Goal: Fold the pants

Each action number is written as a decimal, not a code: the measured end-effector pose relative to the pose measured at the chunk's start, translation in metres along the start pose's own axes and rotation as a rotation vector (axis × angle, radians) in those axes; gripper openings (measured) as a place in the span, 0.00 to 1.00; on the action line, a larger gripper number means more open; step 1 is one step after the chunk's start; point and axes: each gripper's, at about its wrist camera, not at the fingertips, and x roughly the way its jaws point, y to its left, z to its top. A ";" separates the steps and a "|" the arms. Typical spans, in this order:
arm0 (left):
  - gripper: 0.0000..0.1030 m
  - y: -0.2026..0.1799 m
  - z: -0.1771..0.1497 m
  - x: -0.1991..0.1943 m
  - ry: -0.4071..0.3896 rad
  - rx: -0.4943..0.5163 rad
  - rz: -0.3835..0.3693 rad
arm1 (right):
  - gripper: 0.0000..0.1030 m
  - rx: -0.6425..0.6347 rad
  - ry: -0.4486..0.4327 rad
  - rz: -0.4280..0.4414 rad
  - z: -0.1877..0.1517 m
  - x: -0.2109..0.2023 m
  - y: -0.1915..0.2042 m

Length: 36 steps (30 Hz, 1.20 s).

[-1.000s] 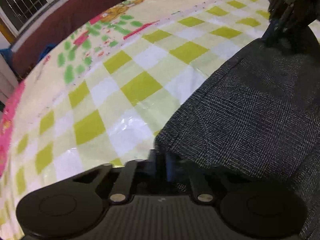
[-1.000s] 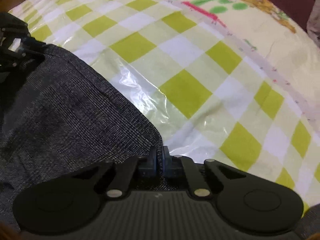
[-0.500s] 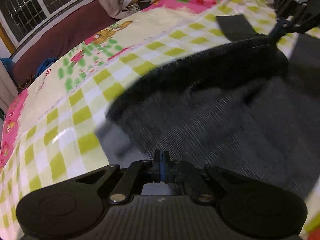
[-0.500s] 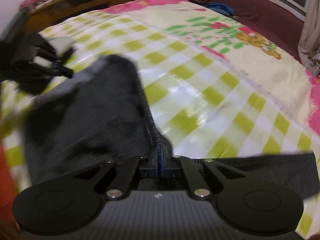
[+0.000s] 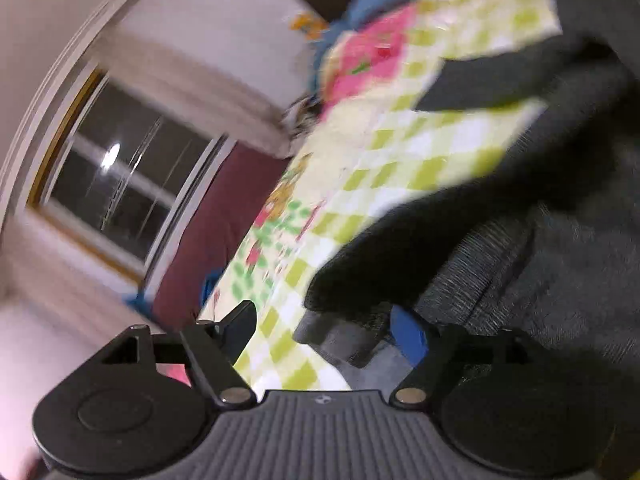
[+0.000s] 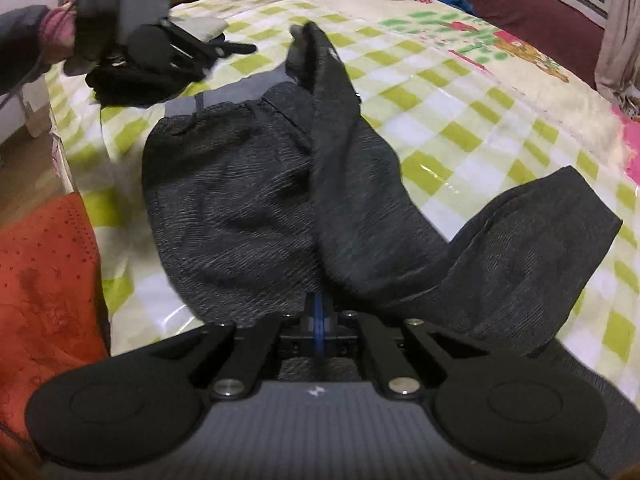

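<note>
Dark grey pants lie on the checked bed cover, waistband at the far end, one leg end flipped up over the body in mid-air. My right gripper is shut on the near pants fabric. My left gripper is open, tilted, with the pants hem loose between its fingers; it also shows in the right wrist view at the far left, apart from the cloth. The left wrist view is blurred.
A yellow-green checked plastic cover lies over the bed. A red cloth hangs at the near left edge. A window and maroon couch stand beyond the bed.
The left gripper has opened and let go of the pants leg, swinging up and tilting. The right gripper has pulled back, still shut on the fabric; the leg now lies folded over.
</note>
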 end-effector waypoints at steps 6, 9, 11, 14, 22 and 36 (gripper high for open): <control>0.85 -0.005 0.002 0.055 0.045 0.166 -0.055 | 0.00 0.023 -0.006 -0.017 0.005 0.008 -0.003; 0.85 0.012 0.004 0.063 0.050 0.069 -0.099 | 0.03 0.049 -0.064 0.002 0.029 0.002 -0.023; 0.85 0.025 0.001 0.069 0.057 0.009 -0.138 | 0.08 0.069 -0.126 0.023 0.054 0.000 -0.041; 0.85 0.039 -0.006 0.084 0.071 -0.052 -0.171 | 0.50 0.077 -0.175 0.053 0.098 0.018 -0.059; 0.88 0.041 -0.020 0.118 0.127 -0.063 -0.244 | 0.36 0.029 -0.077 0.082 0.170 0.139 -0.054; 0.33 0.049 -0.023 0.071 0.124 0.084 -0.219 | 0.04 -0.423 -0.126 -0.021 0.132 0.063 0.043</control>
